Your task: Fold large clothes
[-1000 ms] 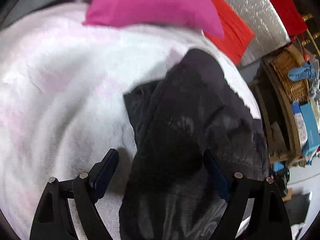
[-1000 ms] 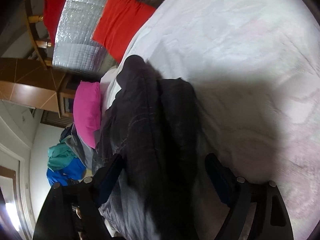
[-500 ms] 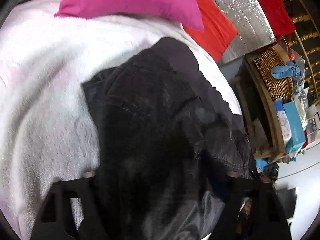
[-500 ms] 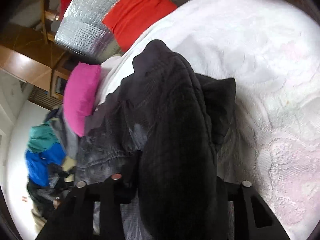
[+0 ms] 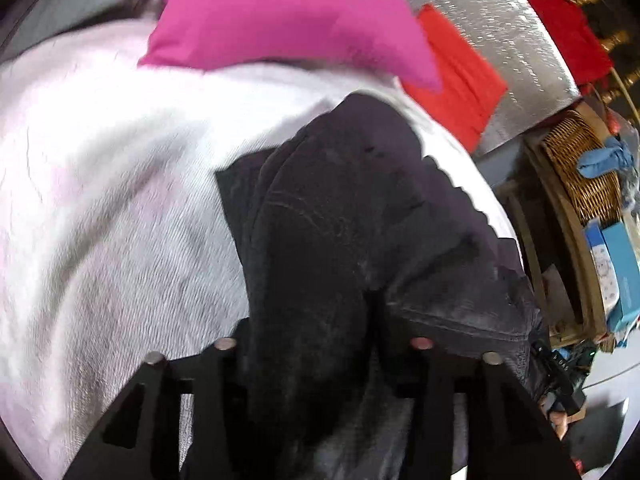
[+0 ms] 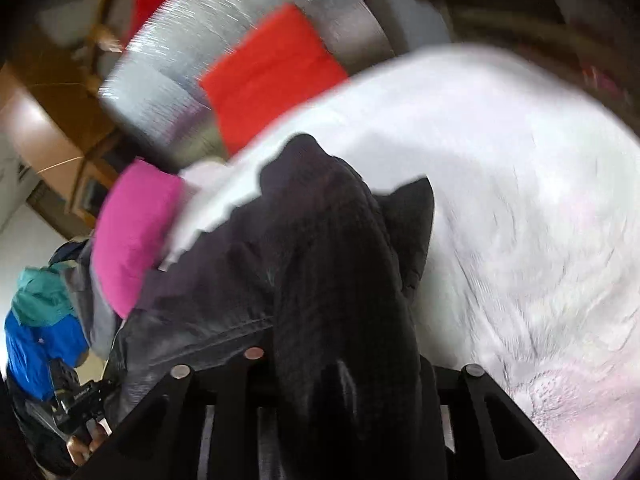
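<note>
We hold the dark garment [image 5: 340,240] with 2 grippers: our left gripper [image 5: 320,344] and right gripper [image 6: 344,364] each clamp its near edge, the rest draping over the white bedspread [image 5: 100,200]

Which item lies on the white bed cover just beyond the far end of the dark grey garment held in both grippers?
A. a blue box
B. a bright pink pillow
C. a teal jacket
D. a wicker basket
B: the bright pink pillow rests on the white bed cover just past the dark grey garment.
</note>
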The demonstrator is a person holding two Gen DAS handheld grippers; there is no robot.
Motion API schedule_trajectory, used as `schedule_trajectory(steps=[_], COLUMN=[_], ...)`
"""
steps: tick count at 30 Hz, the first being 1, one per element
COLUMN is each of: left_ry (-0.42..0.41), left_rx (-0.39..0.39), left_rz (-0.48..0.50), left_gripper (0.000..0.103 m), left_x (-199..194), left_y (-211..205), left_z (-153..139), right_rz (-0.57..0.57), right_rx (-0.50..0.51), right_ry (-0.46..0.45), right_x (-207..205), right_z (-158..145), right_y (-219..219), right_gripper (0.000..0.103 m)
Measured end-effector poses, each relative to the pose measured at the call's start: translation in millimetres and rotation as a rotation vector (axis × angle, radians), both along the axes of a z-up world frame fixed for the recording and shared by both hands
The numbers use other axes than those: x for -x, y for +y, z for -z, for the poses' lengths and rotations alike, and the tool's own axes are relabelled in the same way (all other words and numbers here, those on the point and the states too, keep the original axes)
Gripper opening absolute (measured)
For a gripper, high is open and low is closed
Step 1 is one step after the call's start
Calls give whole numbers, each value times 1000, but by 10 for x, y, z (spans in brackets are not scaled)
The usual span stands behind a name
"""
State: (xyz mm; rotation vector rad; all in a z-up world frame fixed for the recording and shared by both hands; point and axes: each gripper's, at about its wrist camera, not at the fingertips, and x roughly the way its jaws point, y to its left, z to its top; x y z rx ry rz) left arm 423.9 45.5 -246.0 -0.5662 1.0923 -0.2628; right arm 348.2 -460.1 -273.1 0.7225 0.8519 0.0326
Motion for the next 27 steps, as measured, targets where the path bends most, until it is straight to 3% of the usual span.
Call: schedule_trajectory(steps=[4,7,9,12,14,15,18,22,27], left_ry=[9,-27,-94,-242,-310,-325,-258,-61,53], left_rx=[-39,-80,-133,-254,-255,-218,-111,35,108], left_rz=[-12,-61,-105,-137,-108,-78,2,29,-151], left_gripper=[59,60,61,73,78,79,80,80,80], left_x=[61,242,384,723,940,1062,1209,1363,1282], left_y=[70,154,266,215,141,85,-130,-206,-14], left_z=[-91,-260,-433,-729,-840,-855,-748,-376,-127], right_rz=[74,148,188,178,132,114,55,14,87], right_rx=[-77,-124,-130,-143,-191,-209,-258,-340,-384], right_ry=[-13,-94,-142,-178,-180,-174,-119,12,112], right_x=[189,512,773,1060,1194,1146,1231,1239,1005], right_z=[-102,-283,-396,-506,-488,-511,-414,-103,193], right_y=[-182,-338,-393,-351,-229,-127,101,340,415], right_gripper=[57,68,73,76,76,76,76,76,76])
